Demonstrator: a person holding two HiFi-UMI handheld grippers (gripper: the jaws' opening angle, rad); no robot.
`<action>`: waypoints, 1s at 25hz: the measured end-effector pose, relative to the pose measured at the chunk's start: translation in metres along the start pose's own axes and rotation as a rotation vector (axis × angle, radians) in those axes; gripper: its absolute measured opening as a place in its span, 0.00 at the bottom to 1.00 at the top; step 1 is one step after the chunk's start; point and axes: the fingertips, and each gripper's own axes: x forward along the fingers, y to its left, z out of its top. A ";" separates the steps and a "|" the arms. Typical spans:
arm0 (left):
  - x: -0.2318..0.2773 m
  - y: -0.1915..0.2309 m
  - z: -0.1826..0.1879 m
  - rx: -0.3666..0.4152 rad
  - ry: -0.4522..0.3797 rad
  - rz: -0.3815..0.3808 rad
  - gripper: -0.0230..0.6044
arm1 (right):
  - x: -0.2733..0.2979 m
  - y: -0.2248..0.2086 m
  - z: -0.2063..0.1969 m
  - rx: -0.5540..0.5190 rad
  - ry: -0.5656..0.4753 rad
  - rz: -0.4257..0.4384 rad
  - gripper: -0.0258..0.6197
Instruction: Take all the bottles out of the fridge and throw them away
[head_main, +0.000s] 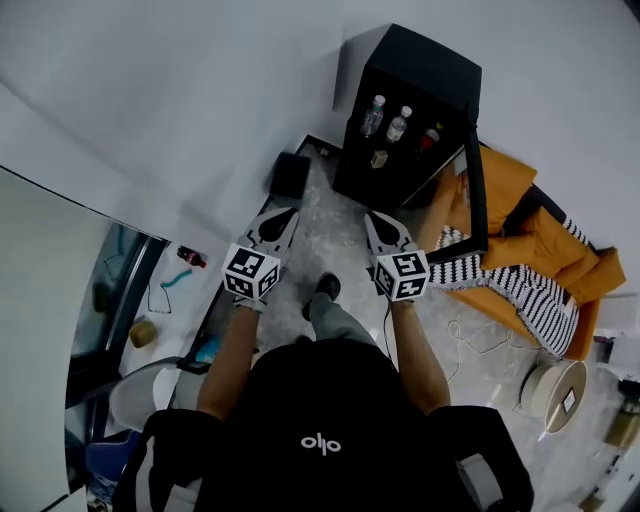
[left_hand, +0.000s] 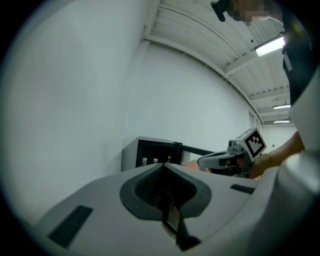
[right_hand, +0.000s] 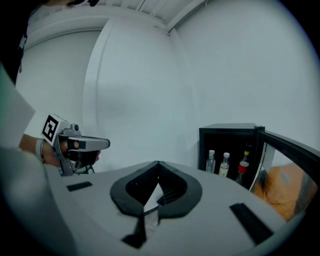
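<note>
A black mini fridge stands against the far wall with its door swung open to the right. On its upper shelf stand two clear bottles and a red-labelled bottle; a small tan item sits lower down. Both grippers are held out level, well short of the fridge, side by side and empty. My left gripper is shut, and so is my right gripper. The right gripper view shows the fridge and the three bottles ahead on the right.
An orange sofa with a striped cloth stands right of the fridge, behind the open door. A black box sits on the floor left of the fridge. A small dark bottle lies by the glass partition at left. A spool stands at lower right.
</note>
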 end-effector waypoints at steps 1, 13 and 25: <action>0.011 0.006 0.003 0.001 0.004 -0.002 0.05 | 0.009 -0.010 0.002 0.004 0.003 -0.002 0.05; 0.150 0.038 0.035 0.041 0.080 -0.059 0.05 | 0.068 -0.132 0.027 0.086 -0.019 -0.067 0.05; 0.214 0.035 0.030 0.070 0.110 -0.105 0.05 | 0.092 -0.186 0.022 0.113 -0.021 -0.090 0.05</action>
